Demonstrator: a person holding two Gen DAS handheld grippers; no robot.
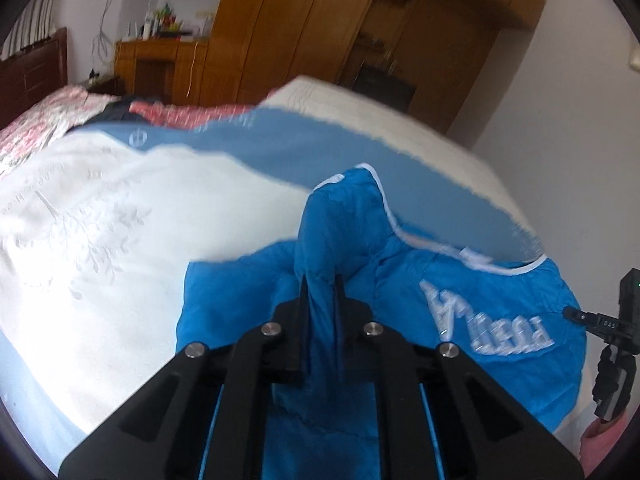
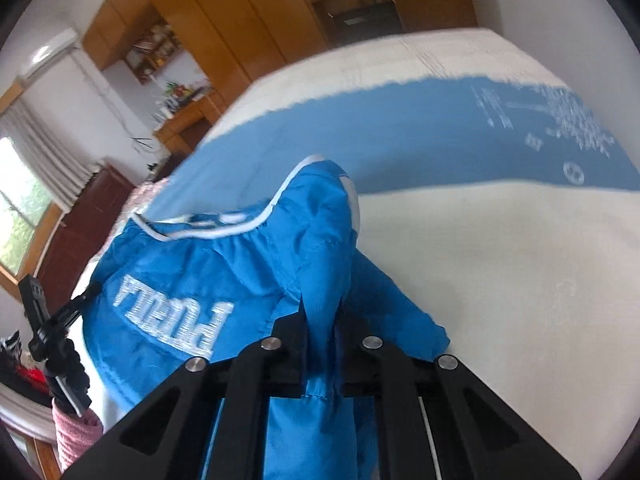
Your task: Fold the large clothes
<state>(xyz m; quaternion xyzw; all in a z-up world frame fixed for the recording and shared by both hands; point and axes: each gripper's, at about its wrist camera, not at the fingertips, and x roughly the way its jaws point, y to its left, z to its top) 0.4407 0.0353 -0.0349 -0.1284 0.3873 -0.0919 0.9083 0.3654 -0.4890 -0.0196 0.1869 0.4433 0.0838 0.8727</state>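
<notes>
Room: wooden wardrobe wall (image 1: 280,28) at the far side, white walls, dark red-brown headboard (image 1: 36,68) at far left in the left view, curtained window (image 2: 24,200) at left in the right view.
Surface: wide bed under a white embossed bedspread with a broad pale-blue band (image 1: 80,208) crossing it; pink floral bedding (image 1: 44,120) heaped at its far left end.
Garment: bright blue thin jacket with white piping and white stitched lettering (image 1: 480,320) lies on the near part of the bed, long axis running left to right along the near edge, lettering upside down from both cameras; two pinched folds rise toward the cameras.
Left gripper (image 1: 322,280): black fingers closed tight on a raised fold of the jacket.
Right gripper (image 2: 322,304): black fingers likewise clamped on another fold, jacket cloth bunched between them.
</notes>
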